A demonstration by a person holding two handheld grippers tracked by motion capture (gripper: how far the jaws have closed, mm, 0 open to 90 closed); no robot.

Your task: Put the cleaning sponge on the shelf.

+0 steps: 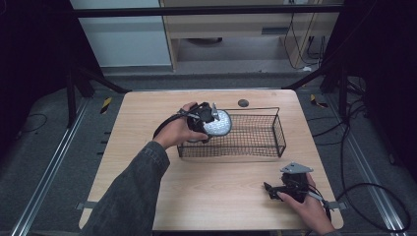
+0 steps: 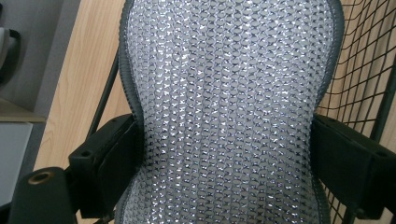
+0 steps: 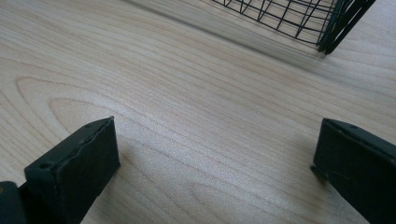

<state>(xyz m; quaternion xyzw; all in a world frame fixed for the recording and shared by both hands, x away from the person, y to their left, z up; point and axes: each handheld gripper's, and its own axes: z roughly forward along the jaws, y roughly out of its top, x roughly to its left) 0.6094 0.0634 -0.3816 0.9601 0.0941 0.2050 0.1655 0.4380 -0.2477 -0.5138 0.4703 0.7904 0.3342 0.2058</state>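
A silvery mesh-covered object with a dark rim is held over the left end of the black wire basket. My left gripper is shut on it. In the left gripper view both black jaws press the sides of the mesh object, and the basket wire shows to the right. My right gripper rests low over the table's front right, open, with nothing between its jaws. The right gripper view shows bare wood between the open jaws and a basket corner beyond.
The wooden table has a round dark grommet near its far edge. Black frame posts and cables stand around the table. A cable loops on the floor at the right.
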